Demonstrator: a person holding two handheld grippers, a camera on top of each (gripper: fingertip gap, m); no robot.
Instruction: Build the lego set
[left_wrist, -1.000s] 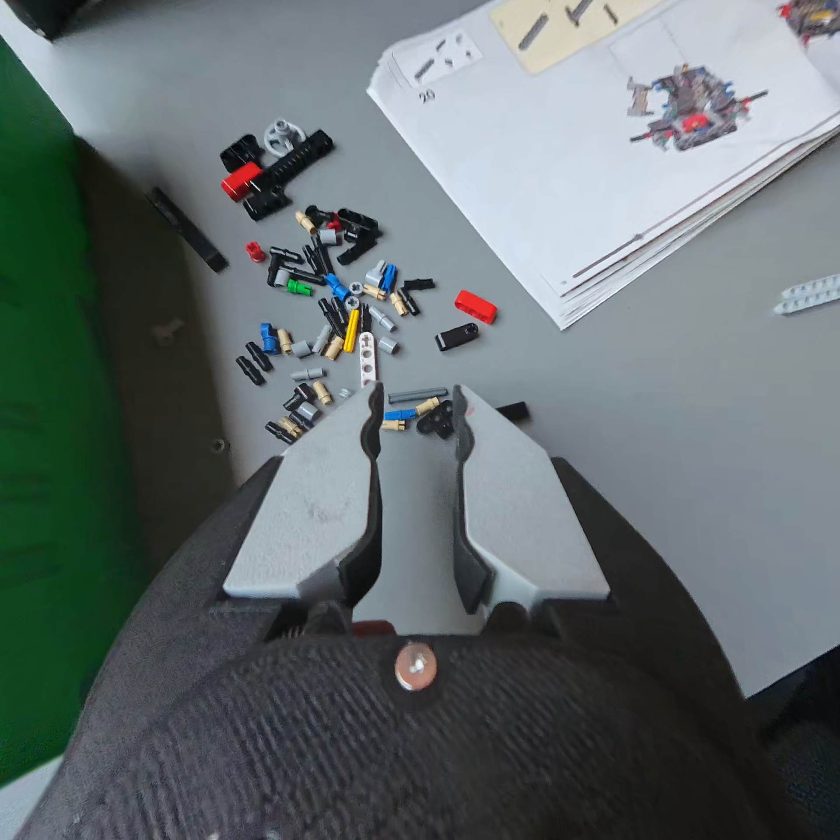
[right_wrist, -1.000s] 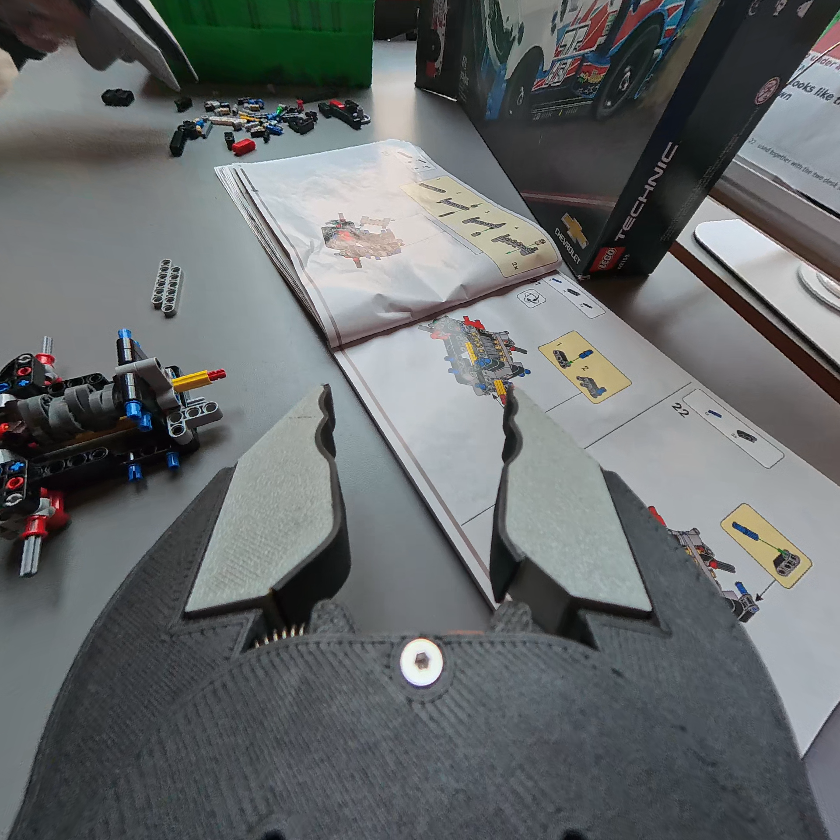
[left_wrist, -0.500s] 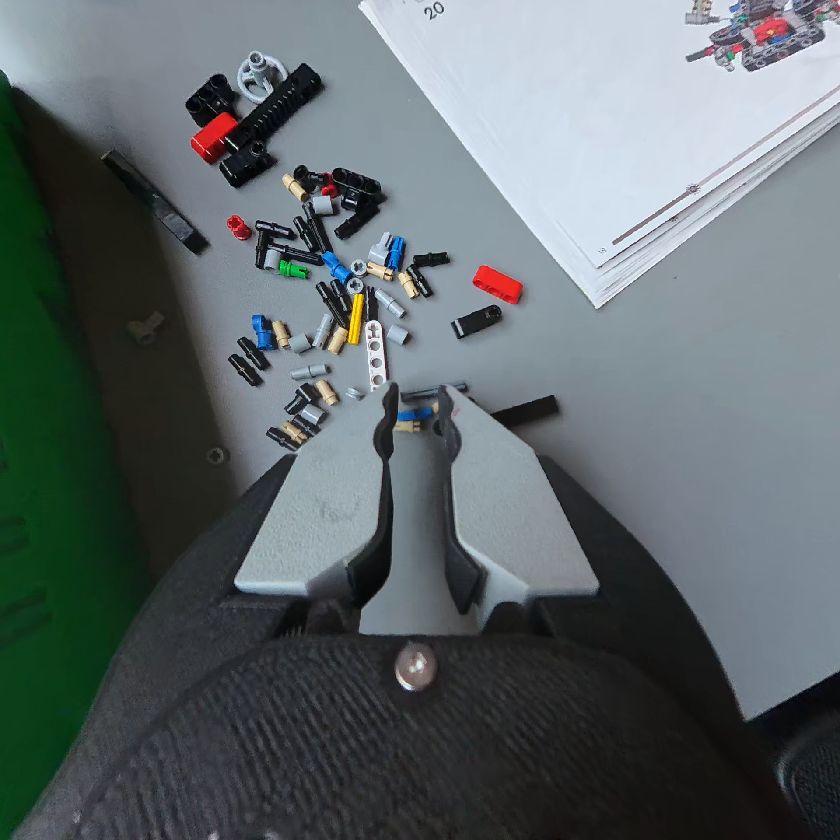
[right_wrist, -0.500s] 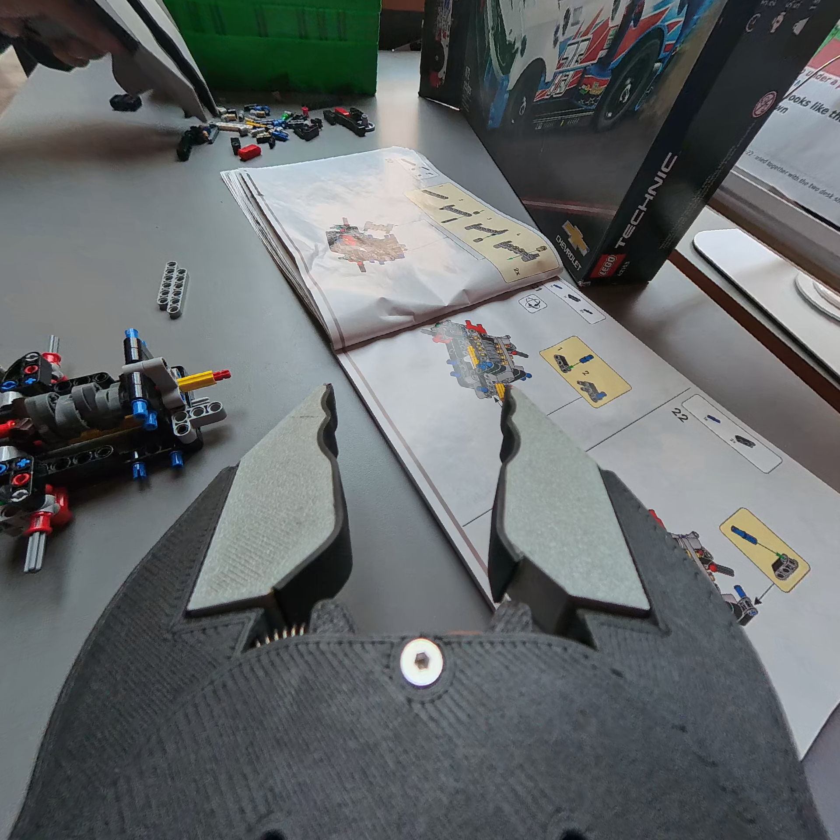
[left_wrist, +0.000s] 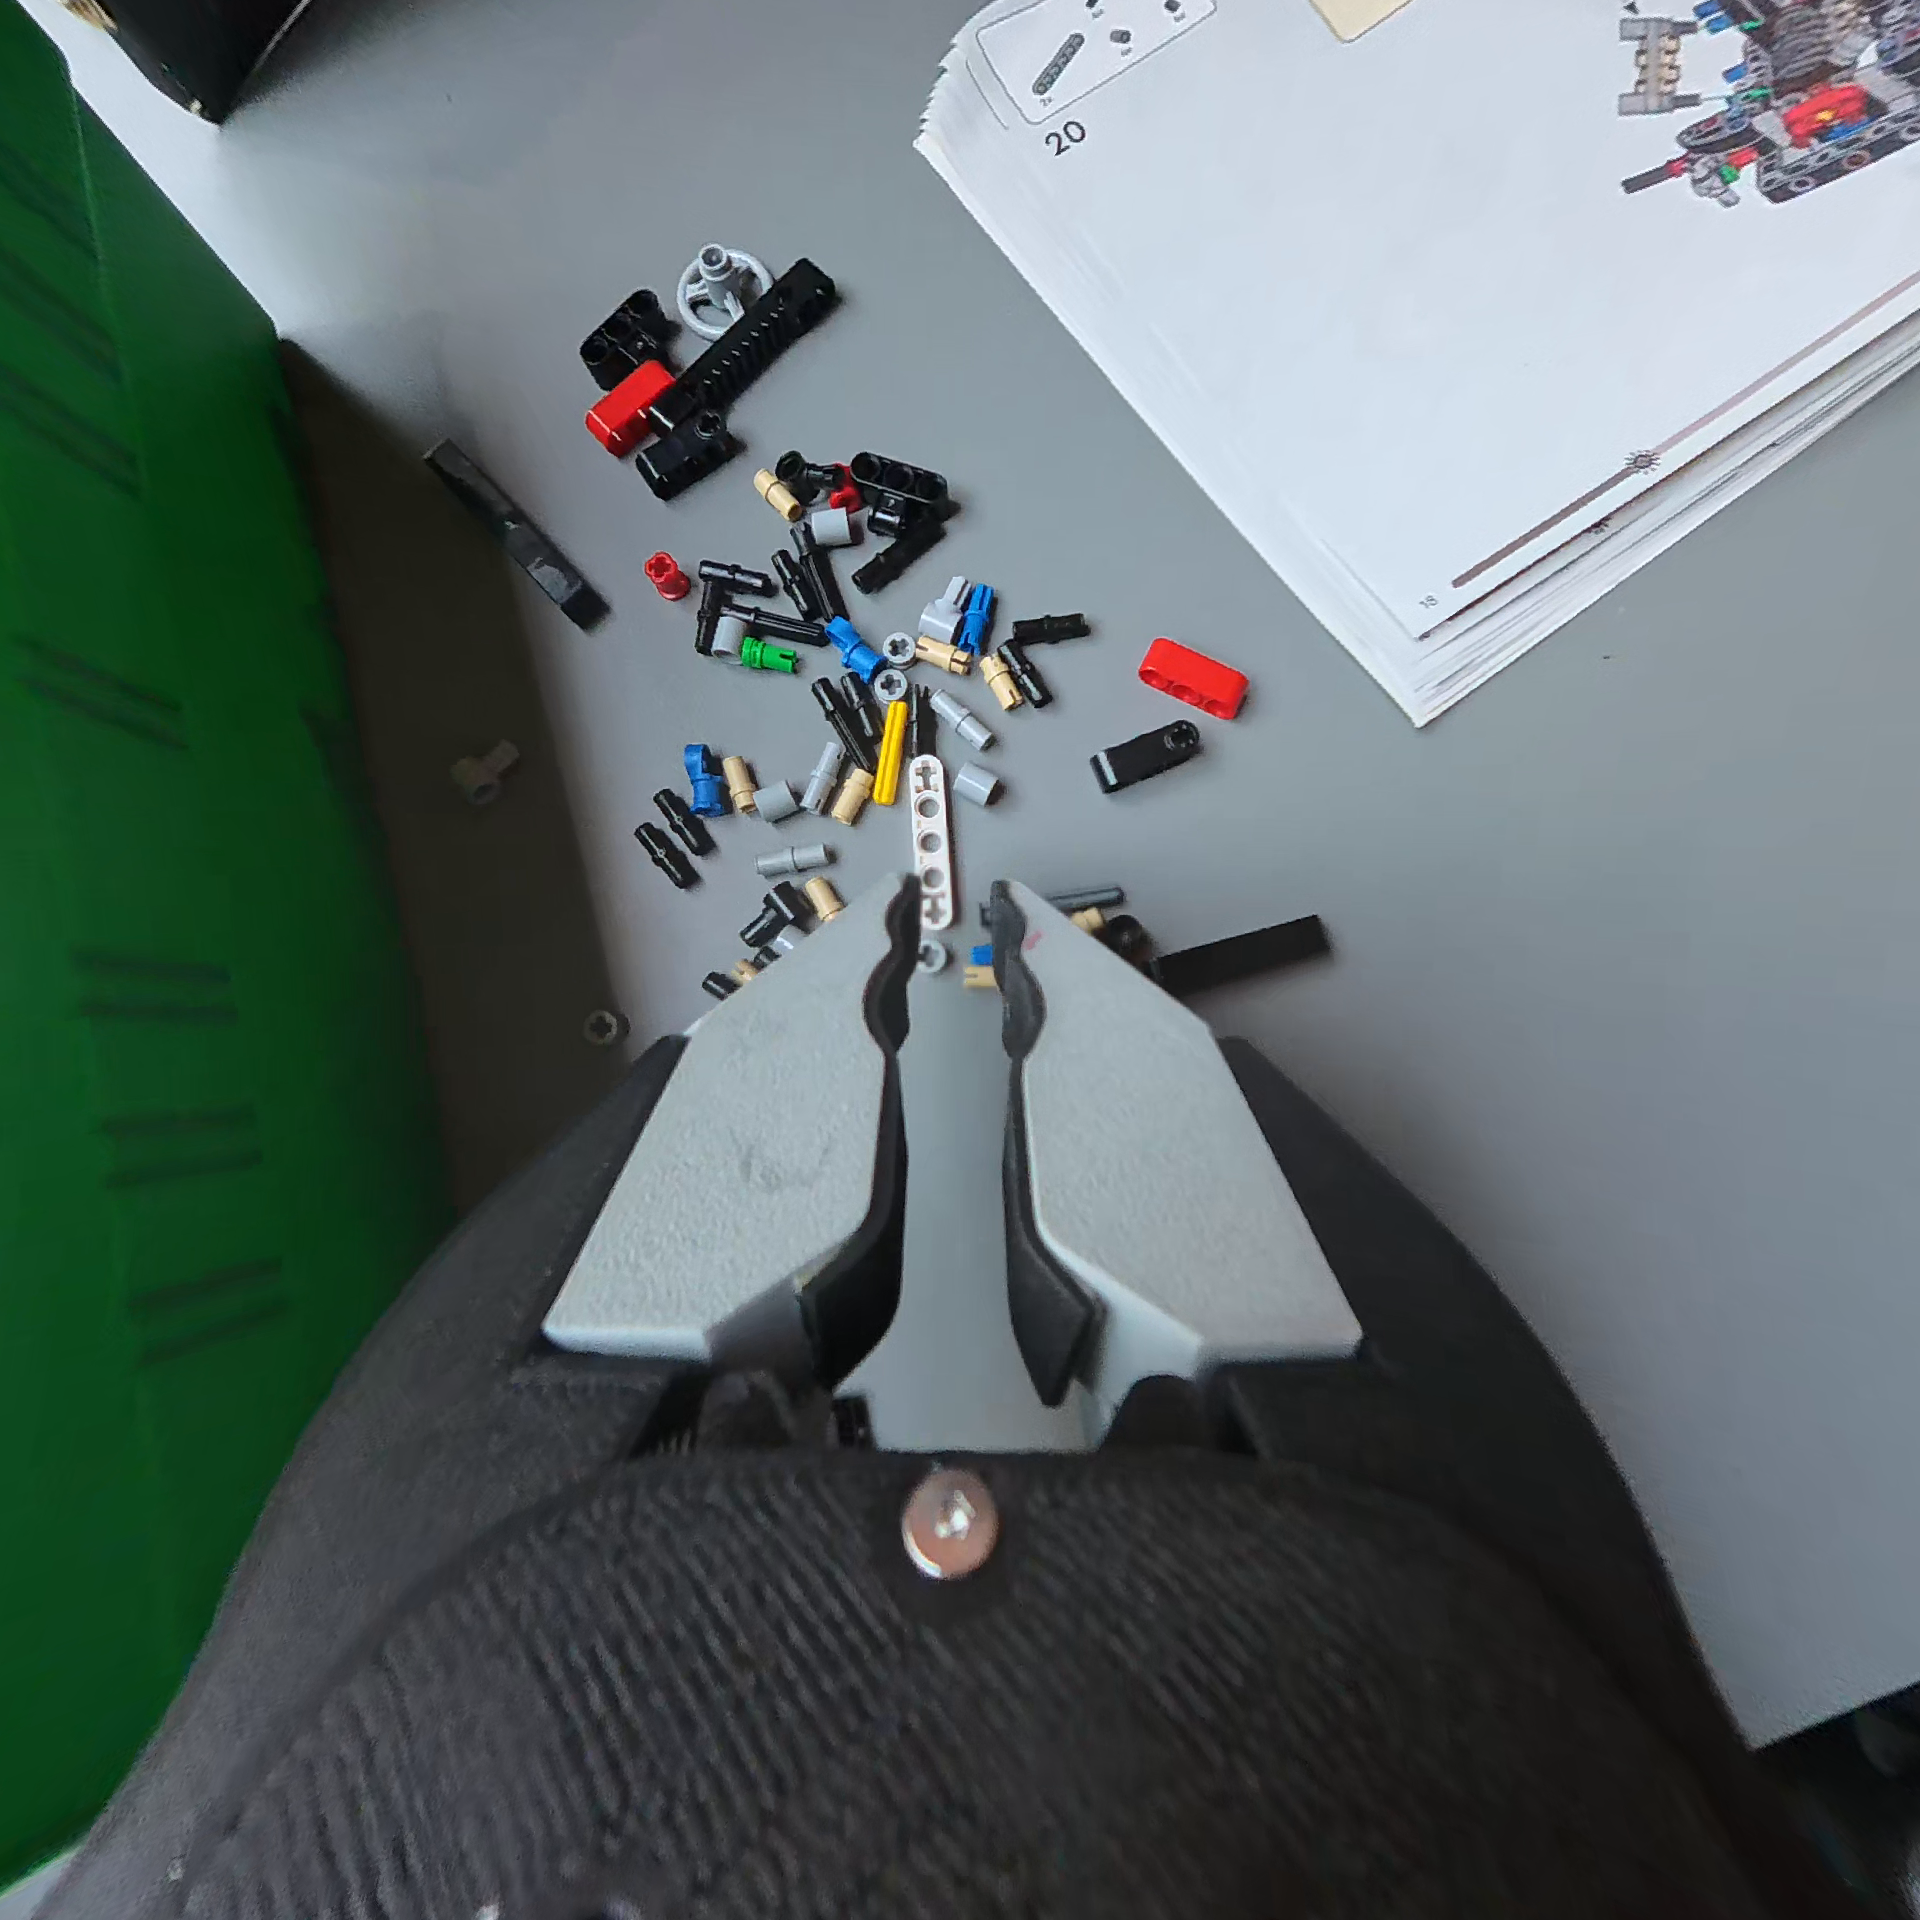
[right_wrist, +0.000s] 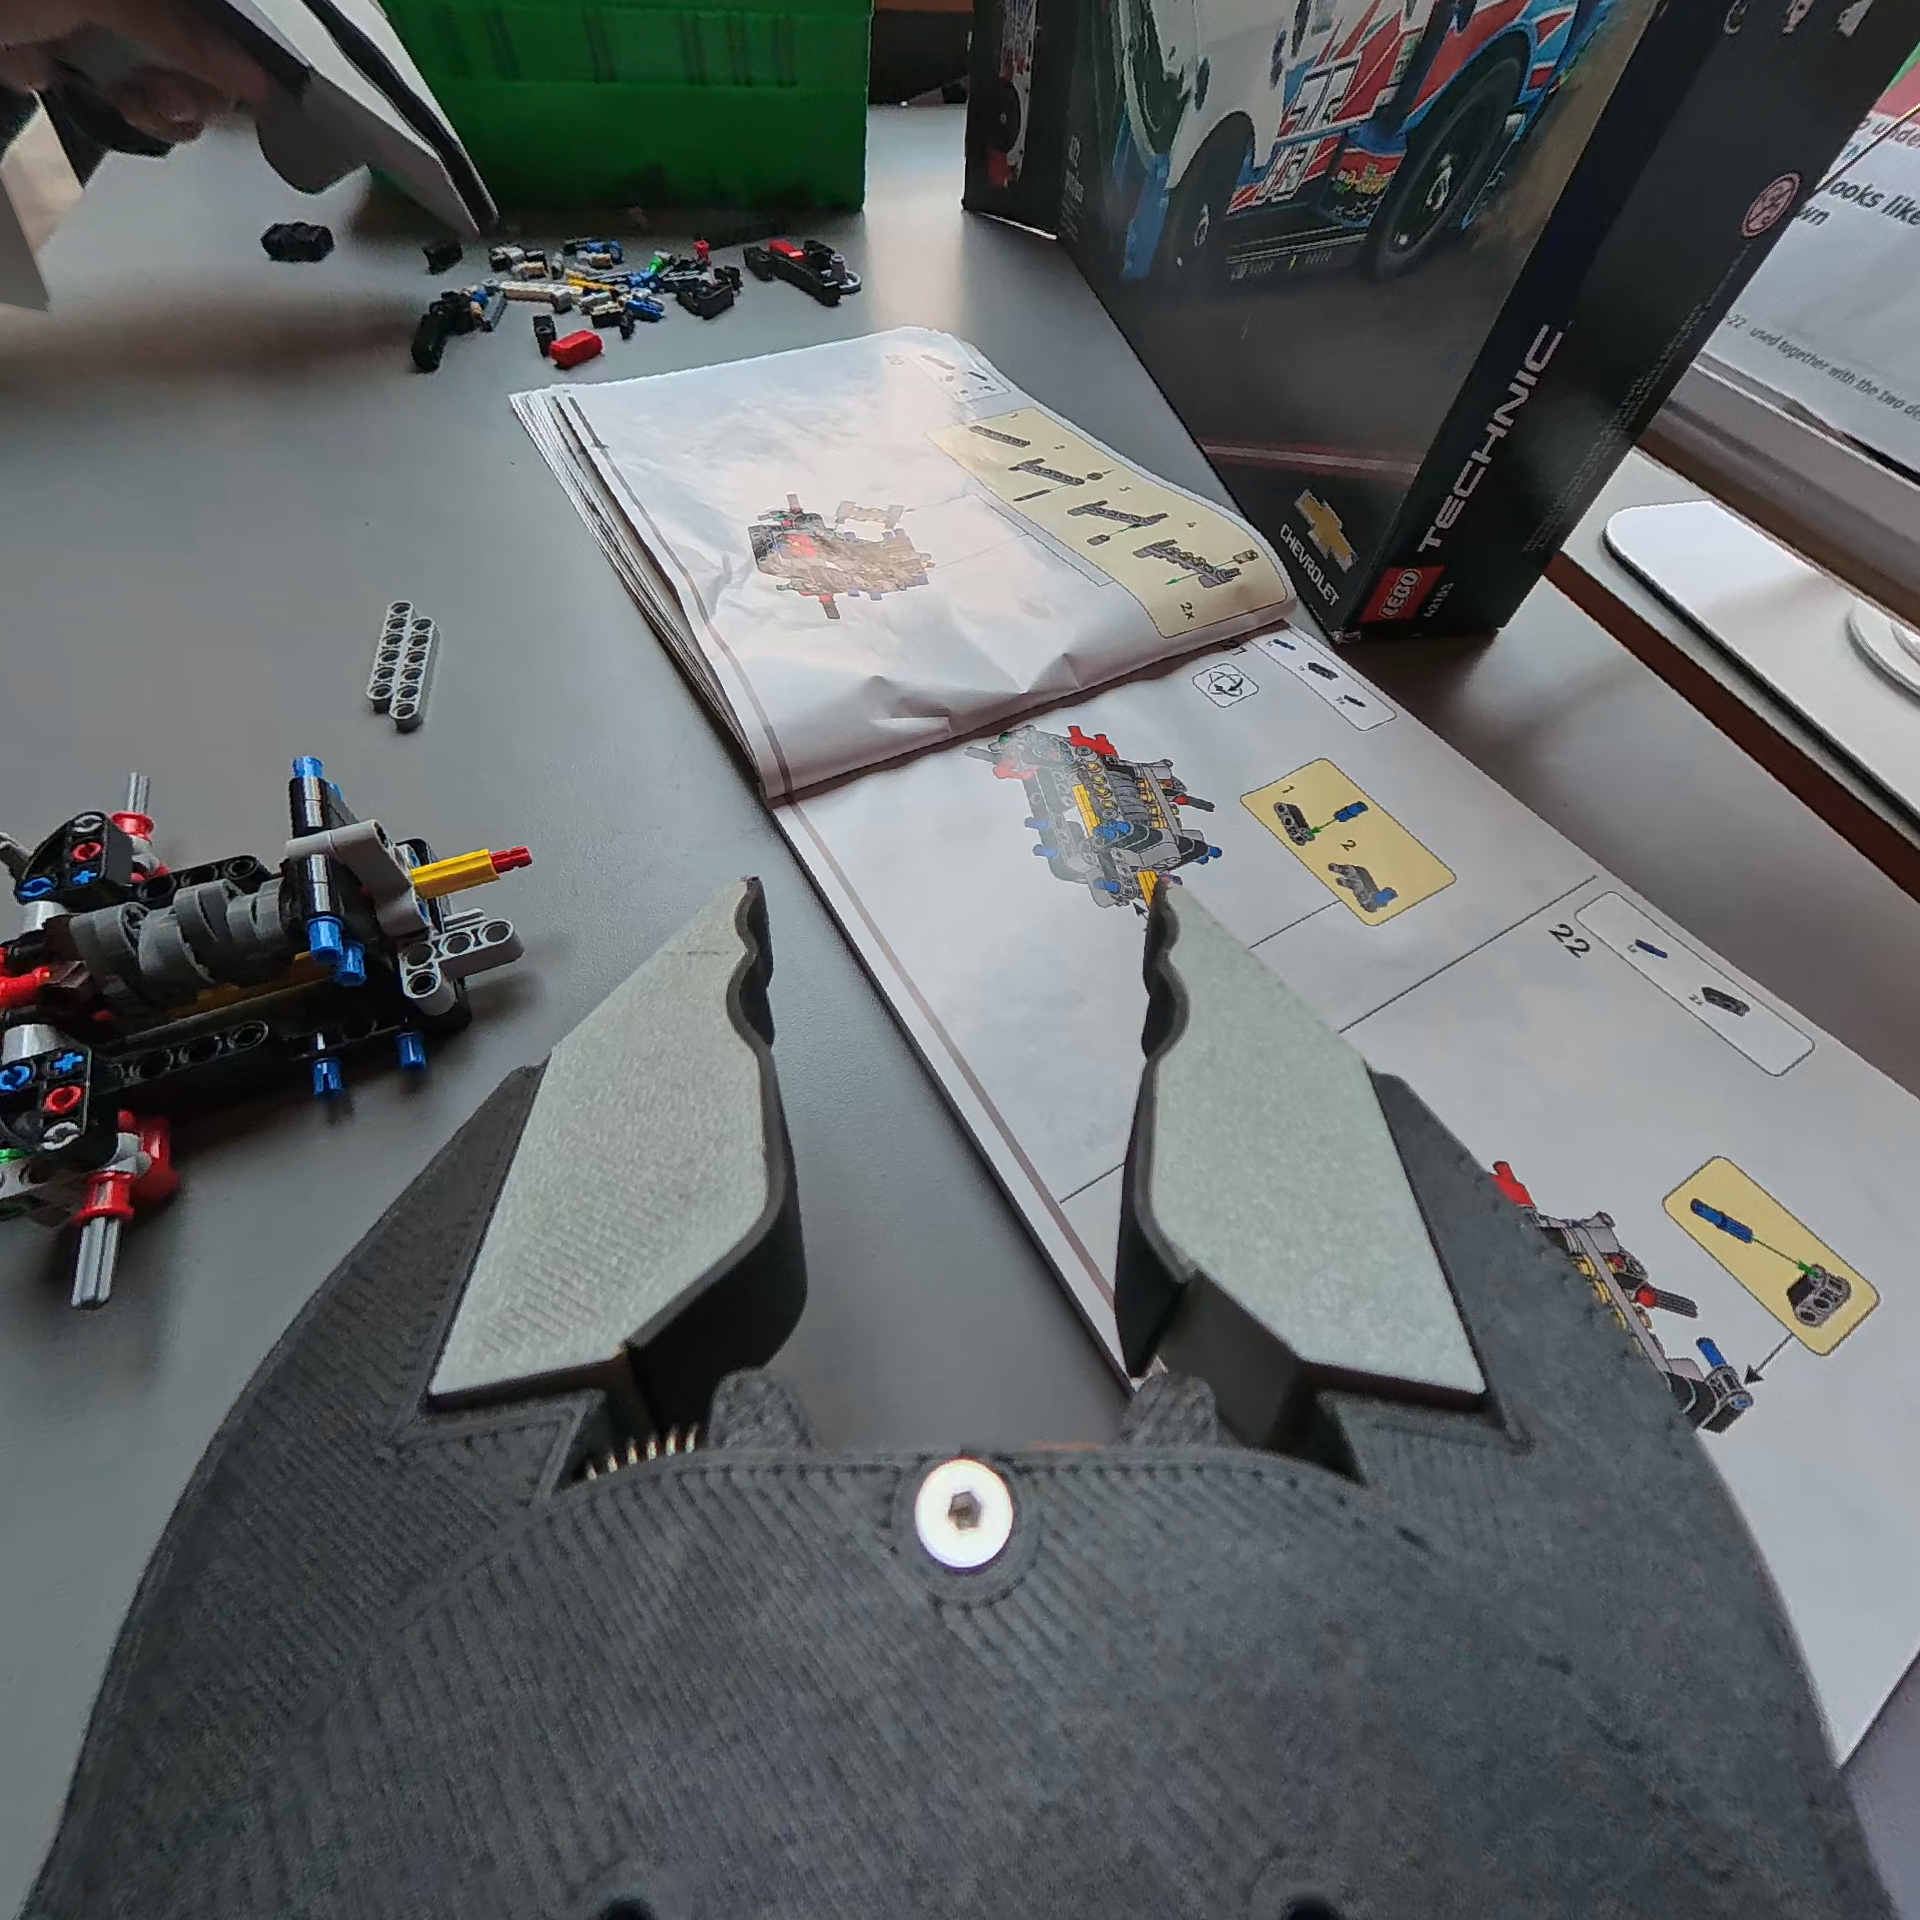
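A pile of small loose Lego pins and beams (left_wrist: 862, 665) lies on the grey table. My left gripper (left_wrist: 951, 904) hangs over its near edge, jaws only narrowly apart and holding nothing. The end of a thin white beam (left_wrist: 928, 831), a grey bush (left_wrist: 933, 957) and a blue-and-tan pin (left_wrist: 977, 966) lie in the gap at its tips. My right gripper (right_wrist: 956, 914) is wide open and empty, over the table beside the open instruction booklet (right_wrist: 935, 582). The partly built model (right_wrist: 208, 956) sits to its left. The left gripper (right_wrist: 364, 135) and the pile (right_wrist: 603, 291) show far off in the right wrist view.
A green bin (left_wrist: 125, 831) stands left of the pile, also visible in the right wrist view (right_wrist: 644, 94). The set's box (right_wrist: 1403, 260) stands behind the booklet (left_wrist: 1455, 312). Two grey beams (right_wrist: 403, 665) lie alone. A red beam (left_wrist: 1193, 677) and black pieces (left_wrist: 1242, 951) lie right of the pile. One gripper's finger ends stand about 45 centimetres off the other's.
My left gripper's jaws have narrowed and it has shifted forward over the near edge of the pile. The right gripper has stayed almost still and open.
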